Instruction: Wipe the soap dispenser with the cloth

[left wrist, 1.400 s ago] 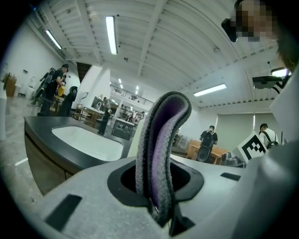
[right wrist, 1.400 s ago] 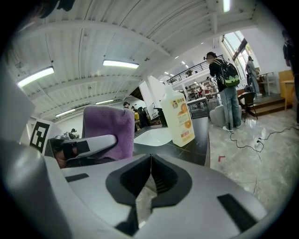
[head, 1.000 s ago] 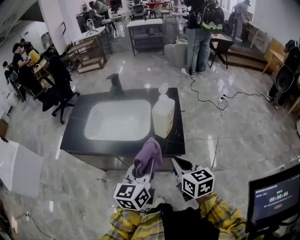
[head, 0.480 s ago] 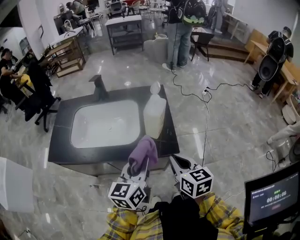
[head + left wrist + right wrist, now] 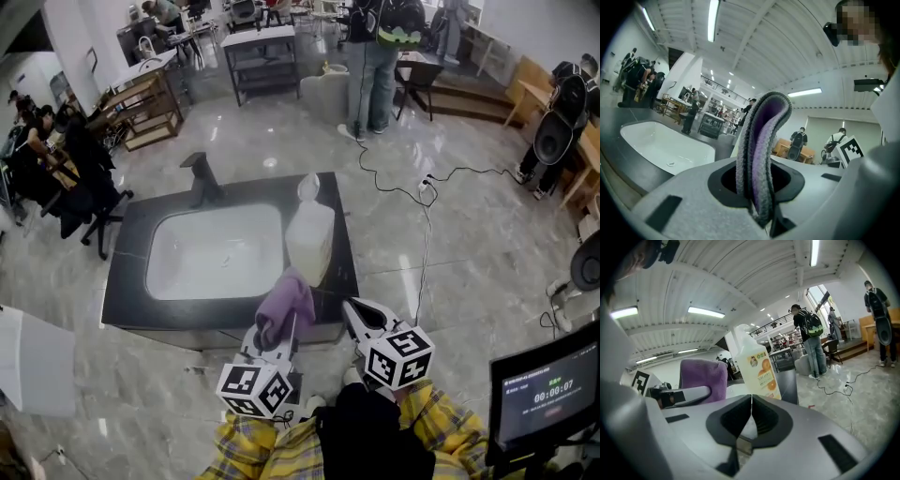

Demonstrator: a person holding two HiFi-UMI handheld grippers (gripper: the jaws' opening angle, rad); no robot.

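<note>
**Claw state.** The left claw (image 5: 280, 330) is clamped on a purple cloth (image 5: 762, 150). The cloth stands folded upright between the jaws and rises above them. The right claw (image 5: 750, 414) is pressed together with nothing between the jaws.

**Position of the work items.** The soap dispenser (image 5: 309, 236) is a pale jug with a pump top. It stands upright on the narrow right-hand strip of the dark desk (image 5: 127, 292), between the white sink (image 5: 216, 253) and the desk's right edge. A black faucet (image 5: 200, 177) stands at the far rim of the sink. Both claws are at the near edge of the desk. The cloth is just short of the dispenser and not touching it. The right claw is off the near right corner, above the floor.

**Clearances.**
- Right of the desk: open marble floor, crossed by a black cable (image 5: 424, 246).
- Beyond the desk: open floor up to a shelf cart (image 5: 264, 58) and a standing person (image 5: 374, 56).
- Left of the desk: an office chair (image 5: 94, 192) stands close to the corner.

**Markings.**
- The dispenser label shows oranges in the right gripper view. Its print is too small to read.
- A monitor (image 5: 546, 394) at the lower right displays 00:00:07.
- Each claw carries a cube with black-and-white square markers.
</note>
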